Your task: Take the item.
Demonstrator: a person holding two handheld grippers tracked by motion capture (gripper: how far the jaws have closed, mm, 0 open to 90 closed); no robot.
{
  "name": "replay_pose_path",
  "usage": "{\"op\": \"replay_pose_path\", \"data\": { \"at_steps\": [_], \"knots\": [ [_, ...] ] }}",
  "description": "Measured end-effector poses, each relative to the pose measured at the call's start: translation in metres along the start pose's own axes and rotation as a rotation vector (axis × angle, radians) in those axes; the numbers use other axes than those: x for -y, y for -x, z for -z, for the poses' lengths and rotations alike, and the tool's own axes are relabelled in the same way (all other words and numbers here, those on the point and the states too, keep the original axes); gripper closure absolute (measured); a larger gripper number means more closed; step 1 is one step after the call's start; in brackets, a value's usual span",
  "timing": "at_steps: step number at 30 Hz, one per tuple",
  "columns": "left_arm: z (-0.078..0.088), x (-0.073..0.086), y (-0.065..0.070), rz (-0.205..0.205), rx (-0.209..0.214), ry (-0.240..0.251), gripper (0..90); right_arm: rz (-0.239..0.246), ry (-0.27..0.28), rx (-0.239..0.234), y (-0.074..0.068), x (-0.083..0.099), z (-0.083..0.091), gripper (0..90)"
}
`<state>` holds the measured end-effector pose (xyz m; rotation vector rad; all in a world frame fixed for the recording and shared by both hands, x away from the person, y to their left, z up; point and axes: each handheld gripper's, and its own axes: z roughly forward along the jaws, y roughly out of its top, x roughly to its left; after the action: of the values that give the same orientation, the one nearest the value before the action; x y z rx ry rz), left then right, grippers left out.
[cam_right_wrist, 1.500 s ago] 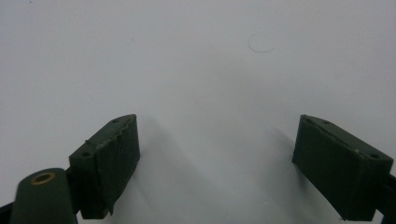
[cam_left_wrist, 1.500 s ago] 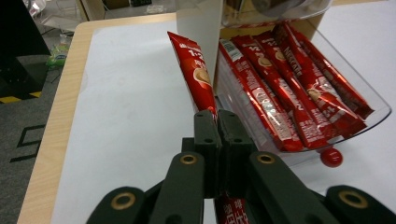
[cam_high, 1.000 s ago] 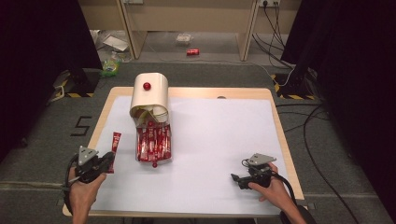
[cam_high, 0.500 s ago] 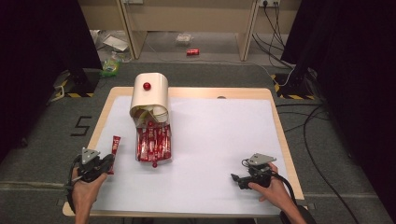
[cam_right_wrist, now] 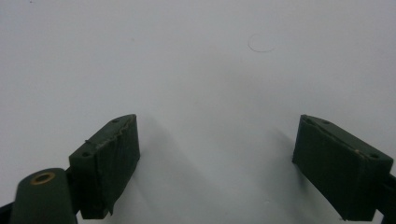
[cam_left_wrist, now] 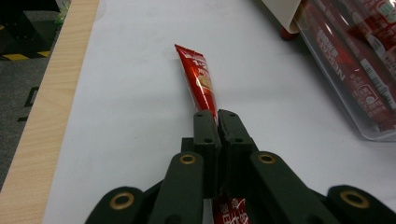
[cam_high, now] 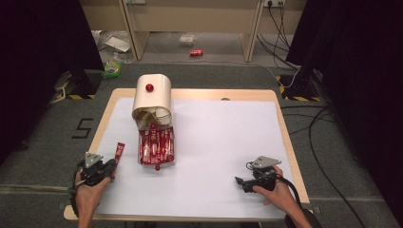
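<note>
Your left tool (cam_high: 105,167) lies low at the surface's (cam_high: 223,142) near-left corner, clenched on the red sachet (cam_left_wrist: 200,83); your right tool (cam_right_wrist: 217,158) rests released near the near-right corner.

I see a white sheet (cam_high: 218,142) covering the wooden table (cam_high: 190,93). At its far left a cream canister (cam_high: 153,97) with a red knob (cam_high: 149,87) lies tipped. On the floor beyond lie a red can (cam_high: 196,52), litter (cam_high: 113,66) and cables (cam_high: 323,118).
</note>
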<state>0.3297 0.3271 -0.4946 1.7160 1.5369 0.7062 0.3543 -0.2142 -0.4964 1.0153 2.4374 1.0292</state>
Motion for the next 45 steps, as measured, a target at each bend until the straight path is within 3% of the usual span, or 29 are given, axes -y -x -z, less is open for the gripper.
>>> {"op": "replay_pose_path", "data": {
  "at_steps": [4,5,11,17,20,28,32,45],
  "knots": [
    [-0.001,0.000,0.000,0.001,0.004,-0.001,84.4,-0.001,0.000,-0.001,0.000,0.000,0.000,15.0],
    [0.000,0.000,0.000,0.014,0.010,0.012,82.4,0.000,0.000,0.000,0.000,0.000,0.000,15.0],
    [0.005,-0.004,0.004,-0.004,-0.010,0.051,66.5,0.000,0.000,0.000,0.000,0.000,0.000,15.0],
    [0.012,-0.009,0.007,-0.009,-0.013,0.090,61.0,0.000,0.000,0.000,0.000,0.000,0.000,15.0],
    [0.016,-0.012,0.011,-0.016,0.002,0.108,54.9,-0.001,0.000,-0.001,0.000,0.000,0.000,15.0],
    [0.028,-0.018,0.015,0.035,0.022,0.161,32.0,0.000,0.000,0.000,0.000,0.000,0.000,15.0],
    [0.030,-0.017,0.019,0.029,0.026,0.160,24.4,0.000,0.000,0.000,0.000,0.000,0.000,15.0],
    [0.036,-0.015,0.030,0.007,0.072,0.188,18.4,0.000,0.000,0.000,0.000,0.000,0.000,15.0]
  ]
}}
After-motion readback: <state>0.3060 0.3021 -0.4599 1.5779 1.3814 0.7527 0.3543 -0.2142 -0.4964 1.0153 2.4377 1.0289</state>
